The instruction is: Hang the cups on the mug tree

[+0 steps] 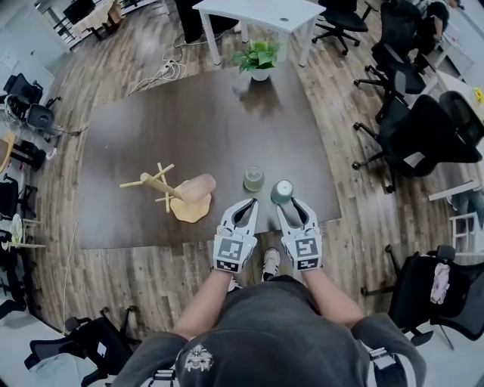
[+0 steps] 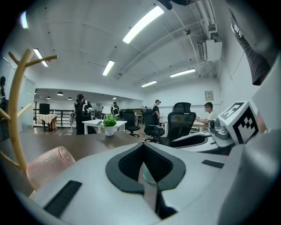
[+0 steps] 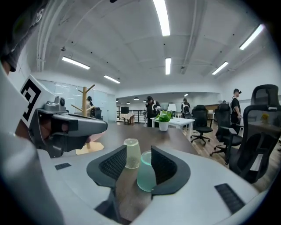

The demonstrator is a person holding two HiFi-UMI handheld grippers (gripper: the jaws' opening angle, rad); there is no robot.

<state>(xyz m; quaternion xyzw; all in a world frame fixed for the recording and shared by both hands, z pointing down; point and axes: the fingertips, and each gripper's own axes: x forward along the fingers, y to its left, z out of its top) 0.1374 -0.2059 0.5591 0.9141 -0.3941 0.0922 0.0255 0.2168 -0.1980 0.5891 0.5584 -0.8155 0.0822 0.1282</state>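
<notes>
The wooden mug tree (image 1: 156, 184) stands at the table's left, also in the left gripper view (image 2: 16, 115) and the right gripper view (image 3: 84, 99). A pink cup (image 1: 198, 187) (image 2: 47, 165) sits low against it; I cannot tell if it hangs on a peg. A yellowish clear cup (image 1: 254, 178) (image 3: 131, 154) stands upside down near the front edge. Beside it is a teal cup (image 1: 282, 191) (image 3: 146, 174), between the jaws of my open right gripper (image 1: 292, 204) (image 3: 139, 154), close to the right pad. My left gripper (image 1: 248, 205) (image 2: 143, 169) is shut and empty, just left of the cups.
A potted plant (image 1: 259, 57) (image 2: 109, 123) (image 3: 163, 119) stands at the far edge of the dark table (image 1: 204, 121). Office chairs (image 1: 412, 128) crowd the right side, a white table (image 1: 261, 15) is behind, and people stand in the background.
</notes>
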